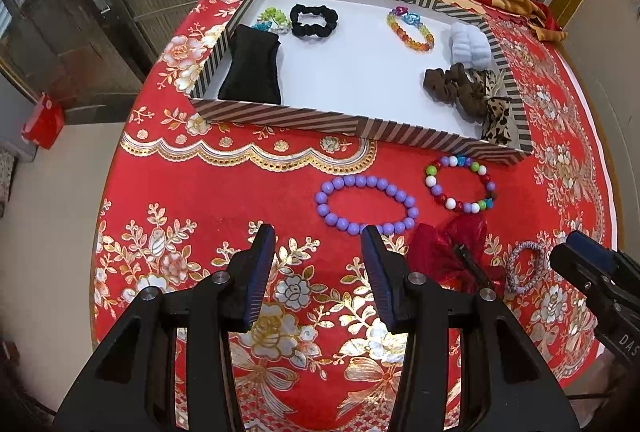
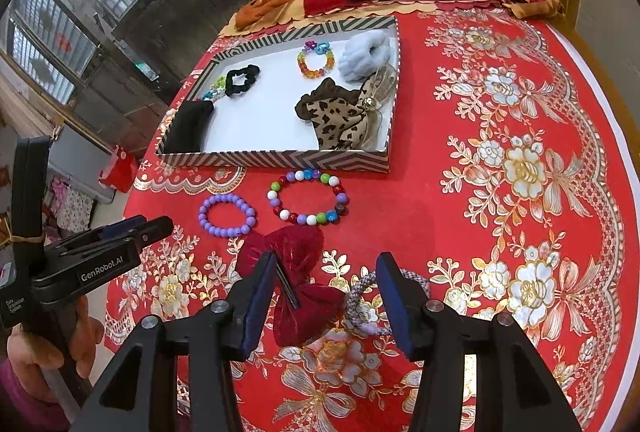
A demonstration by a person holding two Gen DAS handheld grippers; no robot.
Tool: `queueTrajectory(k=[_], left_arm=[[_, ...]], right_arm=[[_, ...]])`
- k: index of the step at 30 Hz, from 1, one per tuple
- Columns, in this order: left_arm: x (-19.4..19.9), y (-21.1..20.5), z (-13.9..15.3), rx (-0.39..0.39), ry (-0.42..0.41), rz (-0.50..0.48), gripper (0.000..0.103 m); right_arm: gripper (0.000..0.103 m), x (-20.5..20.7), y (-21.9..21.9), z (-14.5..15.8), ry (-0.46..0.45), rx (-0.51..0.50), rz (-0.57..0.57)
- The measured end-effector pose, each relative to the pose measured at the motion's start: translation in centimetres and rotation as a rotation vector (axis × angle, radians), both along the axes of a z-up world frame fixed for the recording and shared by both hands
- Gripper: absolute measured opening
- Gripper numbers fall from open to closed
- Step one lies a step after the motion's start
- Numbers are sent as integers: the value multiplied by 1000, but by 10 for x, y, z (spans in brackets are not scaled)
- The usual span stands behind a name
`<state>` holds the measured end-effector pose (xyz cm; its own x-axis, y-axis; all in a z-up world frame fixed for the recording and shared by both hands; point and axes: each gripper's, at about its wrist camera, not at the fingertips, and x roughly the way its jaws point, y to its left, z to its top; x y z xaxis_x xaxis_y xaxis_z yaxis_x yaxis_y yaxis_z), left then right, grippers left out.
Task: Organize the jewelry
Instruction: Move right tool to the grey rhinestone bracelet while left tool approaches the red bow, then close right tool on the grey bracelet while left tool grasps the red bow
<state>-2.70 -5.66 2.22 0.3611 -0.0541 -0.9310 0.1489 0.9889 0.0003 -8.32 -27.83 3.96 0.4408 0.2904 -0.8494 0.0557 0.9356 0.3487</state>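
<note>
Left gripper (image 1: 318,248) released, low centre, over bare surface (image 1: 168,192). Right gripper (image 2: 326,274) released, straddling red bow (image 2: 298,272) and braided band (image 2: 362,288). Purple bracelet (image 1: 366,206) and mixed bracelet (image 1: 460,188) lie mid-frame below tray (image 1: 360,126).

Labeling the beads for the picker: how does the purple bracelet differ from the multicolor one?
The purple bracelet has beads of one lilac color; the multicolor bracelet mixes white, red, green, blue and purple. The purple loop looks smaller in the right wrist view. The purple one lies left and farther from the striped tray; the multicolor one lies just in front of it. Both lie flat on the tablecloth, outside the tray.
</note>
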Motion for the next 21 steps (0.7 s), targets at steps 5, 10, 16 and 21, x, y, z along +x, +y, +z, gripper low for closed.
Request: queueTrajectory(k=[5, 10, 16, 21], left_arm=[[-3, 0, -5, -6, 18, -7, 44], [-8, 1, -9, -42, 44, -17, 44], [-15, -5, -17, -116, 107, -37, 48], [-19, -16, -21, -177, 149, -51, 54]], right_arm=[[49, -3, -3, -3, 5, 1, -1], [49, -11, -13, -8, 19, -4, -20], [49, -24, -34, -21, 44, -2, -59], [49, -33, -46, -31, 62, -17, -77]])
